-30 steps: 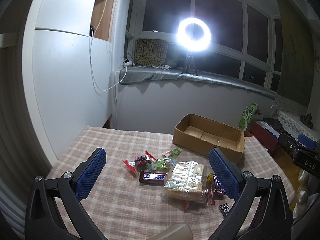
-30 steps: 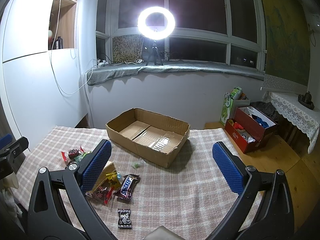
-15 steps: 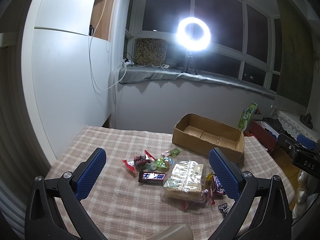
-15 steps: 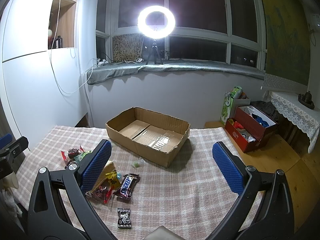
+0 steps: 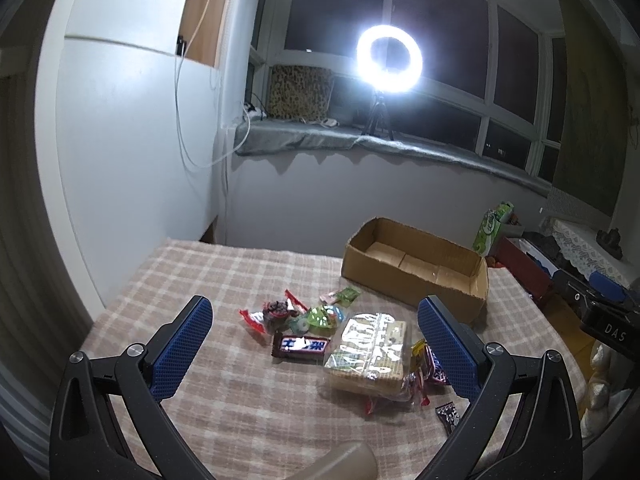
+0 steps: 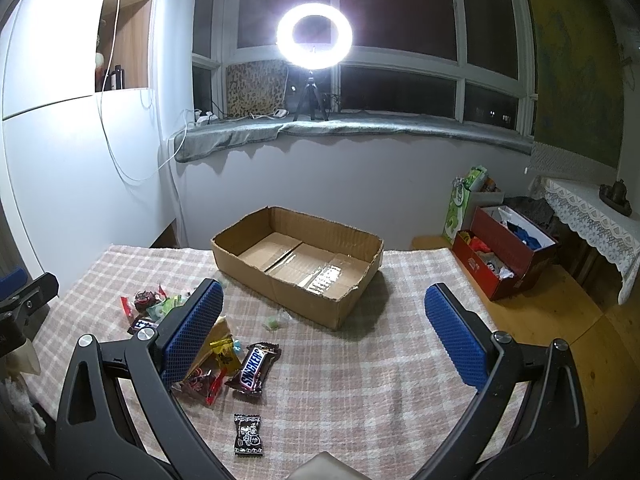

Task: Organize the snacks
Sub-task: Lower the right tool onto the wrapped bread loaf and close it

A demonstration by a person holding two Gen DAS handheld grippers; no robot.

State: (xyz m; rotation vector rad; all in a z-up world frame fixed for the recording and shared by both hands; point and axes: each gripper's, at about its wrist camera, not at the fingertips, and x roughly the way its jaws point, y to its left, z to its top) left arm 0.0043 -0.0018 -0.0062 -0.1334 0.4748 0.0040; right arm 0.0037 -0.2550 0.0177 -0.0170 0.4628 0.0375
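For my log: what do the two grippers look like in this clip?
Both match. The left gripper and right gripper each have two black, angular plastic arms with triangular cut-outs and silver pivot screws, ending in long blue pads with a fine dotted texture. The right gripper's body reads "DAS" in the left view. No cables, sleeves or hands show.

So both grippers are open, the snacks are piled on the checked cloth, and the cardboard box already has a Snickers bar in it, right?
Not quite. The cardboard box is empty in the right wrist view; the Snickers bar lies on the checked cloth with the other snacks. Both grippers are open.
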